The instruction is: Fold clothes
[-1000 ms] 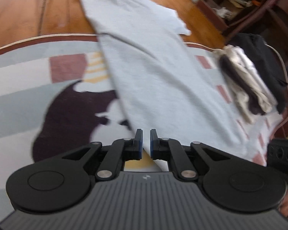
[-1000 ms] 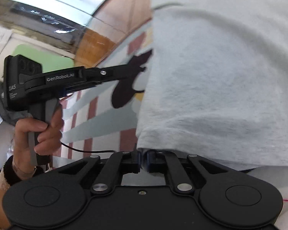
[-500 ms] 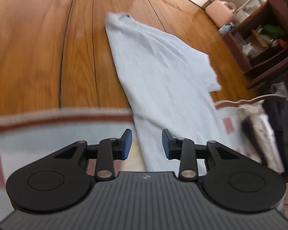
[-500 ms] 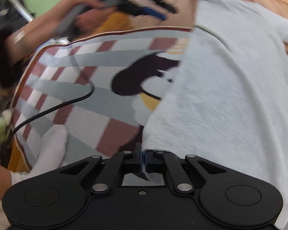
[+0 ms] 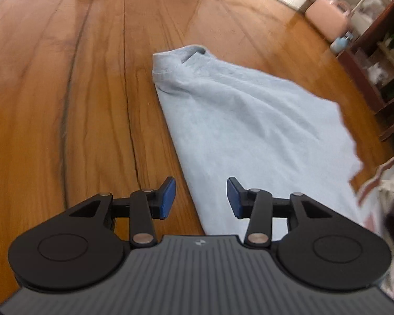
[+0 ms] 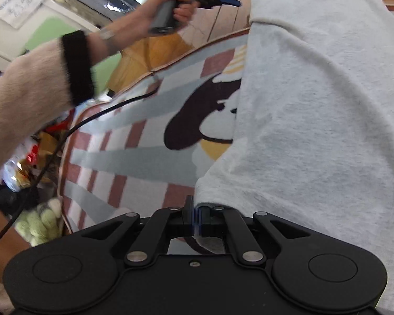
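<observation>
Soft matt knit shirt [image 5: 252,131] is lying on glossy varnished wood floor [image 5: 65,78]; woven rug [image 6: 134,157] is looking flat, gripper [image 6: 196,219] showing matt black plastic

Daylight is glaring off the glossy wooden plank floor [image 5: 97,84], which is running back to a pale wall, where a pink case [image 5: 327,17] is standing beside dark wooden shelving [image 5: 375,60], while a striped cartoon-print rug [image 6: 134,157] is lying nearer, before a green wall [image 6: 52,30].

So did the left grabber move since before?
Yes. The left gripper opened and went forward, off the patterned rug and over the wooden floor, toward the collar.
</observation>
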